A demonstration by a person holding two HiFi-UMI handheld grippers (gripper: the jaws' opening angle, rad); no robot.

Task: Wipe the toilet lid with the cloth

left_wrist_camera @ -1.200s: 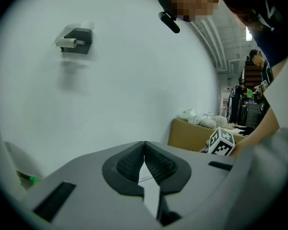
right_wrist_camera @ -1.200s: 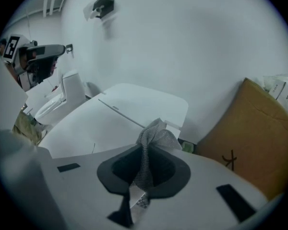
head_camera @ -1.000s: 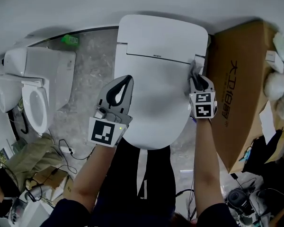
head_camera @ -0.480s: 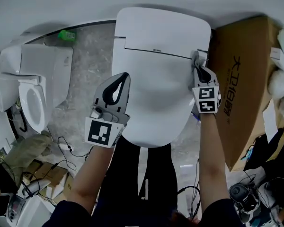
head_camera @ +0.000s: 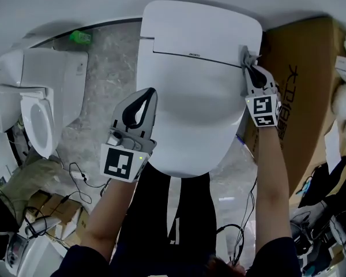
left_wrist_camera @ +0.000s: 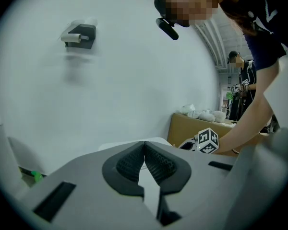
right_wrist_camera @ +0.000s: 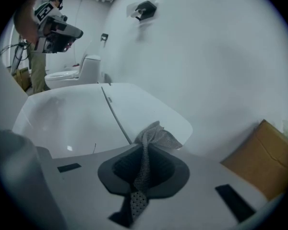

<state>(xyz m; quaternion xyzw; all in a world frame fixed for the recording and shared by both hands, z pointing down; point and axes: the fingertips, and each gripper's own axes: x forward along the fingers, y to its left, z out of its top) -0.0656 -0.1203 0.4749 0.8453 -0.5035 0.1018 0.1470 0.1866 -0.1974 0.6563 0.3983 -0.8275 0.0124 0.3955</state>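
Lid (head_camera: 196,97) fills the middle of the head view, shut and white, with the right gripper (head_camera: 251,65) at its far right corner near the hinge line and the left gripper (head_camera: 150,94) hanging over its left edge. To wipe it well I'd press the cloth (head_camera: 246,55) flat and sweep across in overlapping passes. The left gripper view shows those jaws pressed together on nothing, while the right gripper view shows its jaws pinching the grey cloth, free end bunched at the lid's edge.

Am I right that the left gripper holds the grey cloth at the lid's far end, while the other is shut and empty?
Not quite: the right gripper holds the cloth, as the right gripper view shows; the left gripper is the shut, empty one.
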